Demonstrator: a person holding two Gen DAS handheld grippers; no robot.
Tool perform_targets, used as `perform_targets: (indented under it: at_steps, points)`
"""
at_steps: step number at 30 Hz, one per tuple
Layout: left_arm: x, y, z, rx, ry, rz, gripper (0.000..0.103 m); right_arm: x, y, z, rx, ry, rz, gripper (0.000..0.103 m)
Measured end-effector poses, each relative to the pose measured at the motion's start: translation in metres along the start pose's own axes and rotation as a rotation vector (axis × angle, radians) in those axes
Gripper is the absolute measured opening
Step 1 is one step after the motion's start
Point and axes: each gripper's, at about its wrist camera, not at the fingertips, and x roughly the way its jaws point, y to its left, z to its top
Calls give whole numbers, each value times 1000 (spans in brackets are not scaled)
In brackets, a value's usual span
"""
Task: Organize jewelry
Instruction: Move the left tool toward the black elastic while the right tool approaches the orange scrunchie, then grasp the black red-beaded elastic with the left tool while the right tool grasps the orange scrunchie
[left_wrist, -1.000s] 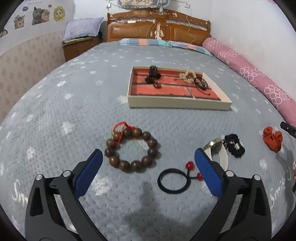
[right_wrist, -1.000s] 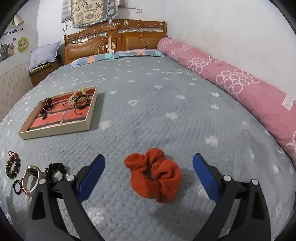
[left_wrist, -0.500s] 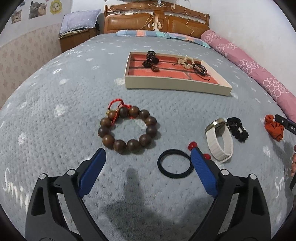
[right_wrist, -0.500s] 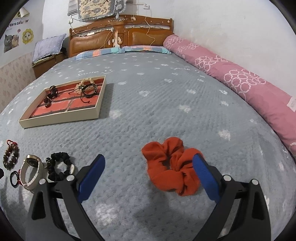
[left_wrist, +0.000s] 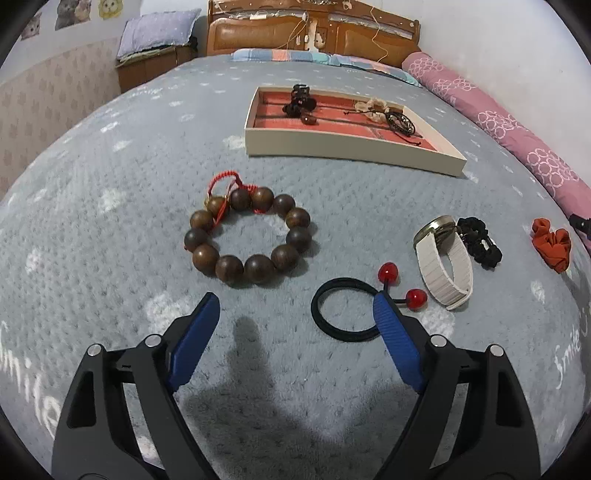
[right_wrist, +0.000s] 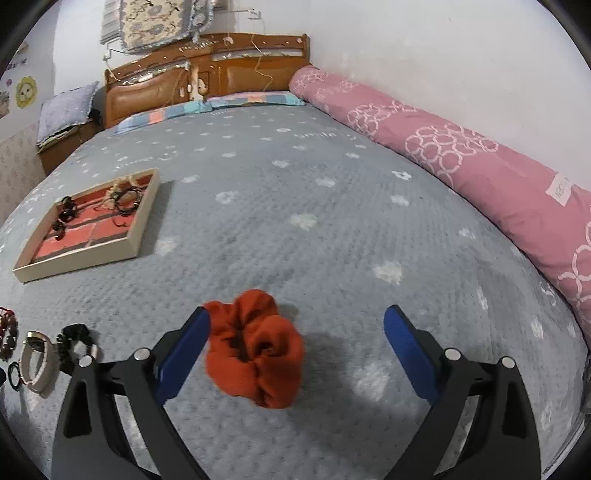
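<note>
1. Nearest to me, the left gripper (left_wrist: 291, 306) has sunk toward the bedspread (left_wrist: 110, 258) since a second ago, and its jaws have just been closing a little. They stand apart with nothing between them; the right blue pad overlaps the rim of the black hair tie (left_wrist: 343, 308).
2. That reads to me as lining up on the wooden bead bracelet (left_wrist: 249, 236), which now lies closer ahead of the jaws, flat, its ring roughly round with no real long axis, the red cord knot pointing toward the tray (left_wrist: 351, 147).
3. The right gripper (right_wrist: 297, 325) is spread wide too. The orange scrunchie (right_wrist: 255, 354) has slid from its right pad half a second ago to beside its left pad, unheld, its longer side running near-left to far-right.
4. Beyond lie the white watch (left_wrist: 445, 262) and the black scrunchie (left_wrist: 480, 242), touching.
5. Farthest, the tray already holds a few pieces; most of the sorting looks undone.
</note>
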Motion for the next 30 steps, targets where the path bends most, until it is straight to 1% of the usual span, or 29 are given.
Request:
perform_targets:
  at_steps: [8,13,15,19,21,23,25,27,30]
  points:
    - [9,7,0,-25,30,-25,78,20,-5,-9,5,22,-13,92]
    - [12,4,0,-11,36,-18,77,35,-7,-17,23,48,-3,91]
    - [14,2,1,1,43,-10,75,40,-5,-19,20,58,0,89]
    - [17,2,2,6,51,-2,70,51,-1,-24,12,78,-1,89]
    - [17,3,3,3,54,-4,66,54,0,-26,13,90,-1,89]
    - [19,3,3,6,58,1,60,57,1,-28,14,101,-4,88]
    - [19,4,3,4,58,0,58,59,1,-29,15,104,0,88]
    - [19,5,3,2,58,-1,57,59,1,-29,17,104,-1,85]
    - [20,4,3,6,58,4,50,60,1,-29,12,111,1,81]
